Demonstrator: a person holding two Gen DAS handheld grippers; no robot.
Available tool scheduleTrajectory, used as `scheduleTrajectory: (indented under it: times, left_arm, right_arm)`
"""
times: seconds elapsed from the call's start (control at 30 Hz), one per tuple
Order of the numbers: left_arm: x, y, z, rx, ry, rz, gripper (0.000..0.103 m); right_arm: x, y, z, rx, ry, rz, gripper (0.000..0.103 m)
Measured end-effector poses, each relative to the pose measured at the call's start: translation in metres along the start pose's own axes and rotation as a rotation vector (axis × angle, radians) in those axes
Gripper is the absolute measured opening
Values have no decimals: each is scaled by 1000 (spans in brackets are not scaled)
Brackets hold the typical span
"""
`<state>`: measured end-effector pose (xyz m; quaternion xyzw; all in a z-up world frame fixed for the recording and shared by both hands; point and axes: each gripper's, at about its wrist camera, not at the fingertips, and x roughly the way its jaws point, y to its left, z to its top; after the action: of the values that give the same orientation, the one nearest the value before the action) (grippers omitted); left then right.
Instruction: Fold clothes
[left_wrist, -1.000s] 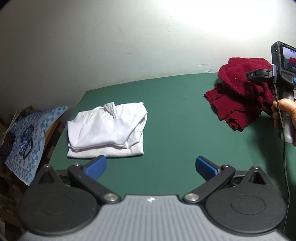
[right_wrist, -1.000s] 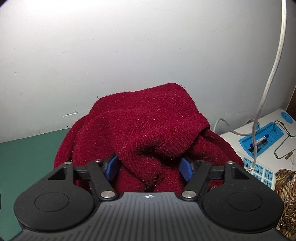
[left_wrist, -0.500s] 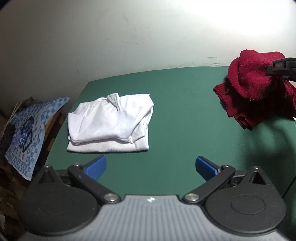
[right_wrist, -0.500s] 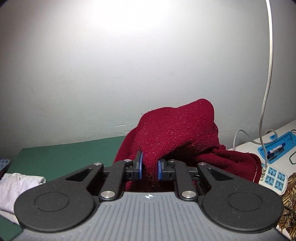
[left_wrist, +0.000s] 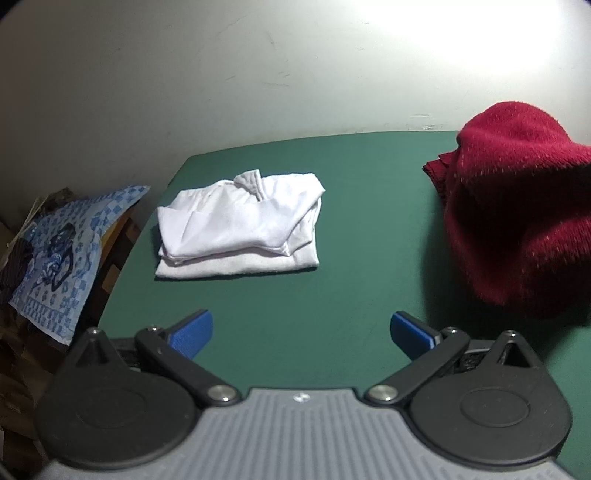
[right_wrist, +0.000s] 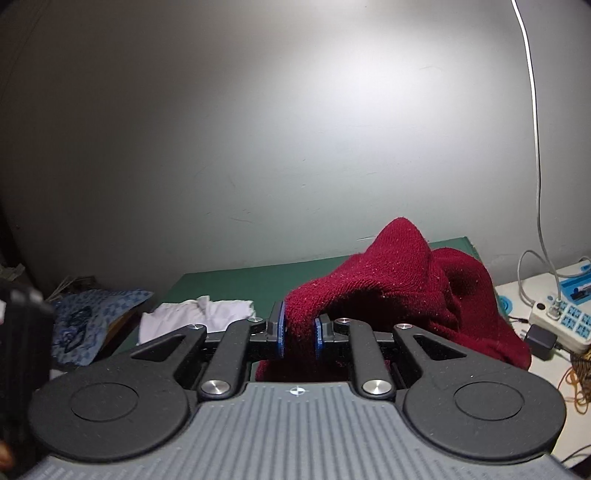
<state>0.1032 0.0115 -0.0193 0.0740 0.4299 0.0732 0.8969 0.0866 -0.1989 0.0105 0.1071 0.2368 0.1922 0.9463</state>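
ur right gripper (right_wrist: 298, 338) pinching red sweater (right_wrist: 399, 295) | left gripper (left_wrist: 301, 330) fingers wide apart, empty | thin pinch, heavy knit could slip out

Both tools are built alike. On the left gripper (left_wrist: 301, 334) and the right gripper (right_wrist: 298, 334), a grey ribbed body with a small round mark is seen between two black round discs. Black link arms are fastened with silver screws, and blue pads (left_wrist: 192, 332) are fitted at the tips.
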Motion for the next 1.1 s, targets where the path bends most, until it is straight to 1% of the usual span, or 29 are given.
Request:
scheduleTrajectory:
  times: [0.1, 0.17, 0.33, 0.5, 0.67, 0.73, 0.77, 0.8, 0.83, 0.87, 0.9, 0.97, 1.03, 1.07, 1.1]
  left_arm:
    - [-6, 11, -12, 8, -5, -8, 102]
    - [-9, 19, -20, 15, -9, -15, 102]
    - [-16, 44, -39, 42, -26, -13, 102]
    - [-16, 78, -54, 51, -19, -18, 102]
    - [-15, 110, -62, 69, -27, -11, 102]
    - [-15, 122, -64, 79, -34, -9, 102]
    - [-14, 127, -65, 84, -39, -7, 102]
    - [-14, 132, -66, 88, -43, -7, 102]
    - [-13, 137, -68, 92, -45, -7, 102]
    - [-12, 141, -68, 97, -46, -9, 102]
    - [-11, 144, -69, 102, -44, -14, 102]
    - [-8, 146, -73, 118, -41, -29, 102]
    - [-5, 144, -78, 146, -43, -50, 102]
    - [-4, 142, -83, 161, -47, -65, 102]
    - [-3, 140, -88, 180, -48, -86, 102]
  right_arm:
    - [-12, 17, -13, -2, 22, 14, 16]
    - [-16, 30, -24, 0, 55, 35, 16]
    - [-31, 68, -47, -50, 102, 54, 17]
    - [-51, 104, -66, -62, 129, 106, 17]
    - [-60, 160, -93, -128, 154, 194, 17]
    - [-55, 180, -105, -165, 187, 213, 20]
    - [-53, 188, -111, -186, 203, 216, 24]
    - [-51, 194, -117, -198, 222, 213, 31]
    - [-47, 197, -122, -213, 266, 217, 38]
    - [-43, 201, -126, -228, 308, 218, 51]
    - [-36, 204, -130, -244, 340, 199, 55]
    - [-38, 202, -131, -261, 345, 156, 54]
    - [-46, 192, -124, -244, 285, 91, 53]
    - [-52, 185, -119, -226, 248, 54, 55]
    - [-58, 174, -116, -194, 213, 4, 60]
